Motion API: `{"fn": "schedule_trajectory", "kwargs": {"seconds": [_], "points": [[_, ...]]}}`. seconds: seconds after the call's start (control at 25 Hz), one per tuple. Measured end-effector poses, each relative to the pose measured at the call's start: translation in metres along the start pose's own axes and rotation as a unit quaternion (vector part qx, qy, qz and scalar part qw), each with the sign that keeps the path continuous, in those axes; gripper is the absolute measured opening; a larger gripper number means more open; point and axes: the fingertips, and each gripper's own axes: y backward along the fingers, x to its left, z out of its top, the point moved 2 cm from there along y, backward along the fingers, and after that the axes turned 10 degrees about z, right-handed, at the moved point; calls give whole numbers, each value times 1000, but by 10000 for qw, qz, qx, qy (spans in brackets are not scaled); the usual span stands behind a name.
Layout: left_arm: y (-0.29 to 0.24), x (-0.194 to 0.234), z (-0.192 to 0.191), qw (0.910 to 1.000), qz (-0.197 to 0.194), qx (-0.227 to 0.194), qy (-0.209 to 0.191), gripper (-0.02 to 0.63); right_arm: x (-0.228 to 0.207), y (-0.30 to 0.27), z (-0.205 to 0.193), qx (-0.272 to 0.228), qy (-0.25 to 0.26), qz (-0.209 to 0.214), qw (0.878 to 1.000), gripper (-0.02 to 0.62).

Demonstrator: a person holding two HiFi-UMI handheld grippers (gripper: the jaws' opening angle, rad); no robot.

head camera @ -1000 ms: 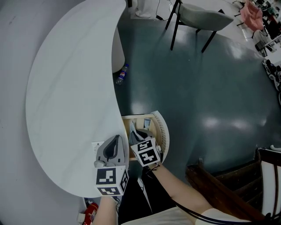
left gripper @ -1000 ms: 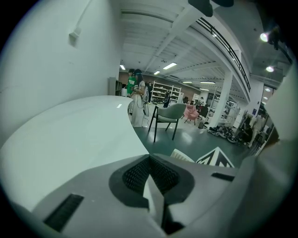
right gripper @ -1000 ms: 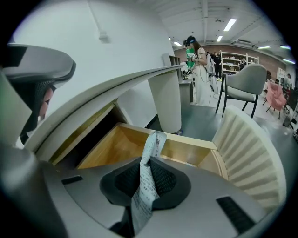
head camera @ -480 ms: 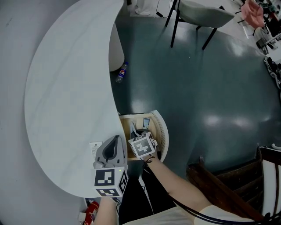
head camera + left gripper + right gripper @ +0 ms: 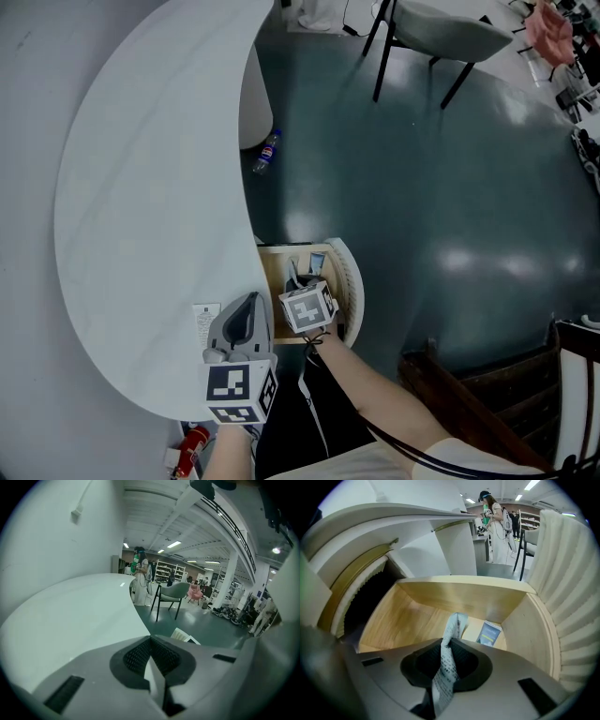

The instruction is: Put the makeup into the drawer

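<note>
Right gripper (image 5: 448,657): jaws narrow, pads pressed on a thin printed makeup tube (image 5: 453,631). The tube's long axis runs along the line the gripper points, out from between the jaws and leaning slightly right in the right gripper view. Its flat crimped end leads, aimed down into the drawer (image 5: 440,597) and toward its far wall. The tail end passes back behind the pads. The tube is thus inside the open drawer, above its wooden floor; whether the crimped end touches the floor cannot be told. A small blue packet (image 5: 490,633) lies on the drawer floor just right of the tube's tip, near the far right corner.

Left gripper (image 5: 151,658): jaws fully together with nothing between them, poised over the near edge of the white table (image 5: 70,620), well apart from the tube. In the head view the drawer stands pulled out from under the table's curved edge, with the right gripper lowered into it and the left gripper just beside it on the table side.
</note>
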Motion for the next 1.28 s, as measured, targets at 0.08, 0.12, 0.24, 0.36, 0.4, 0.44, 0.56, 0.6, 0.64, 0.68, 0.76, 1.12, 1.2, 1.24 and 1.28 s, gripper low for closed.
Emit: {"fn": "schedule_trajectory", "kwargs": {"seconds": [0.08, 0.12, 0.24, 0.36, 0.4, 0.44, 0.56, 0.6, 0.64, 0.68, 0.76, 1.12, 1.2, 1.24, 1.28], "points": [[-2, 1, 1, 10000, 8, 7, 1, 15, -2, -1, 1, 6, -4, -25, 10000, 57], [-2, 0, 2, 10000, 8, 8, -3, 15, -2, -2, 0, 15, -16, -16, 10000, 57], [-1, -2, 3, 10000, -1, 20, -6, 15, 1, -2, -2, 49, -35, 62, 10000, 57], [-1, -4, 2, 10000, -18, 45, -15, 15, 3, -4, -5, 39, -64, 140, 9999, 57], [-2, -5, 2, 10000, -24, 52, -15, 15, 3, -5, -5, 16, -78, 163, 9998, 57], [-3, -5, 2, 10000, -28, 60, -9, 15, 3, -6, -4, -11, -91, 188, 9998, 57], [-6, -5, 1, 10000, -22, 72, 9, 15, 4, -10, -2, -96, -99, 267, 9995, 57], [-7, -5, 1, 10000, -18, 73, -2, 15, 3, -11, -2, -131, -98, 280, 9995, 57], [-8, -5, 2, 10000, -12, 75, -17, 15, 3, -12, -2, -151, -111, 294, 9994, 60], [-8, -5, 2, 10000, -4, 77, -28, 15, 3, -13, -3, -157, -137, 319, 9993, 61], [-8, -5, 2, 10000, 10, 79, -25, 15, 4, -14, -4, -169, -184, 384, 9990, 77], [-8, -6, -1, 9999, 44, 99, -19, 15, 7, -20, -7, -273, -334, 585, 9974, 126], [-8, -6, -2, 9999, 30, 116, -28, 15, 8, -19, -5, -373, -388, 631, 9966, 137], [-8, -6, -2, 9999, 26, 122, -28, 15, 9, -18, -4, -411, -404, 649, 9962, 143], [-7, -5, -2, 9999, 28, 123, -29, 15, 9, -17, -3, -440, -415, 668, 9959, 144]]}}
